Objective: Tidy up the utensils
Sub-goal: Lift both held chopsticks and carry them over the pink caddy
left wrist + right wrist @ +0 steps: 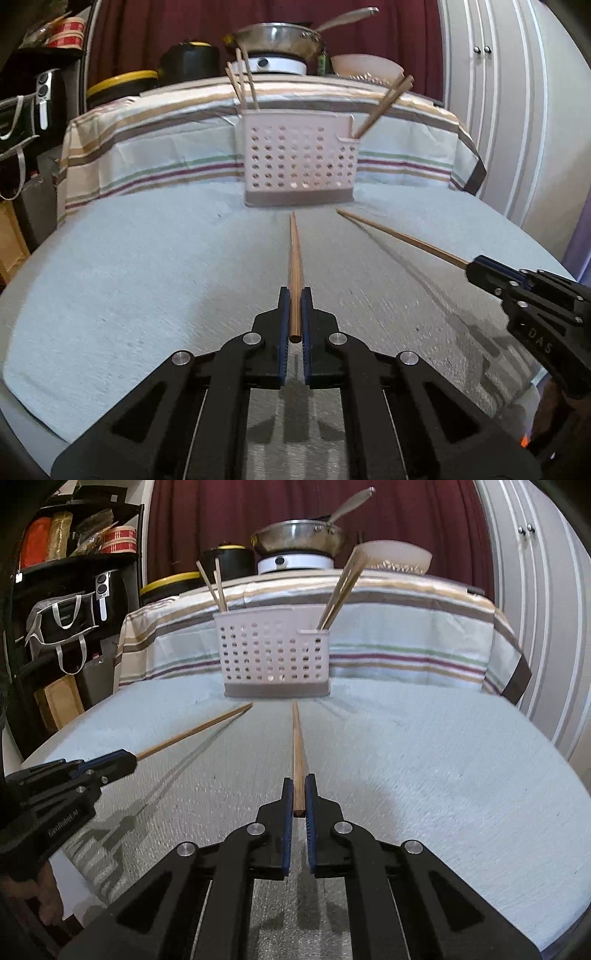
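My left gripper [294, 295] is shut on a brown wooden chopstick [294, 254] whose thin tip points at the caddy, lifted just off the cloth. My right gripper [299, 781] is shut on a second chopstick [296, 734] the same way. Each gripper shows in the other's view: the right gripper [476, 267] at the right edge with its chopstick [399, 238], the left gripper [125, 758] at the left edge with its chopstick [195, 731]. Ahead stands a white perforated utensil caddy [299, 162] [275, 653], with chopsticks upright in its left end [242, 83] and leaning in its small right pocket [384, 105].
A pale blue cloth [129, 277] covers the round table. Behind the caddy a striped cloth [155, 140] drapes a raised counter bearing a steel pan [277, 38] on a burner and a white bowl [395, 555]. Dark shelves [74, 590] stand at left, white cabinet doors [498, 92] at right.
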`<state>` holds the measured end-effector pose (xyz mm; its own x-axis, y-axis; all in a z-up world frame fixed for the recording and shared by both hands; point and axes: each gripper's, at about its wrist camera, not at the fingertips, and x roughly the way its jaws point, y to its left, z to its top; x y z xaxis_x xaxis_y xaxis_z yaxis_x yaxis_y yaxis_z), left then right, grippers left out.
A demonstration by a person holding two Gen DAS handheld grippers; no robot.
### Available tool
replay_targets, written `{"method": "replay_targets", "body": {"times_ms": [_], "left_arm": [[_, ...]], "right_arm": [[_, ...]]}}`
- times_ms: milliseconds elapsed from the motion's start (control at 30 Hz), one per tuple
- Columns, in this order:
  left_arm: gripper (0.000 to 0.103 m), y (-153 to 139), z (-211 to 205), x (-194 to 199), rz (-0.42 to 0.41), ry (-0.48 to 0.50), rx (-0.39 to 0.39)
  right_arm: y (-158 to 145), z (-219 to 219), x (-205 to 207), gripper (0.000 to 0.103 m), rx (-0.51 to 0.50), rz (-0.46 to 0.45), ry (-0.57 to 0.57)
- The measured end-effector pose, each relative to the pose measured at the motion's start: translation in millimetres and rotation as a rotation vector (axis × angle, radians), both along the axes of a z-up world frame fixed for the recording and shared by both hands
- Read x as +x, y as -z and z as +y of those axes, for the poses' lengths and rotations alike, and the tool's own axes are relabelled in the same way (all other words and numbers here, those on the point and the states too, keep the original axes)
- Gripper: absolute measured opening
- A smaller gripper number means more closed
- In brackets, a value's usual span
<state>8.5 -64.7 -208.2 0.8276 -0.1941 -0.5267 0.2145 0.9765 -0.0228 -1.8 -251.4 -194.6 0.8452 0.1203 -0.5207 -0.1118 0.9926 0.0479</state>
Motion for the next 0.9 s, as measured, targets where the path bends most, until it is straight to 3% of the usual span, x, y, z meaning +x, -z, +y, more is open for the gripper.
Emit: {"method": "replay_targets", "body": {"times_ms": [333,900], "left_arm": [[0.006,-18.9,9.0,-0.5,-0.043,-0.037,0.018],[0.006,-51.8,18.1,0.2,-0.101,-0.049,0.011]], "right_arm": [[-28.9,4.8,-5.0,0.007,-0.052,-0.092,-0.002],[-71.0,-0.6,0.3,0.007,-0.041,-0.189,0.012]]}}
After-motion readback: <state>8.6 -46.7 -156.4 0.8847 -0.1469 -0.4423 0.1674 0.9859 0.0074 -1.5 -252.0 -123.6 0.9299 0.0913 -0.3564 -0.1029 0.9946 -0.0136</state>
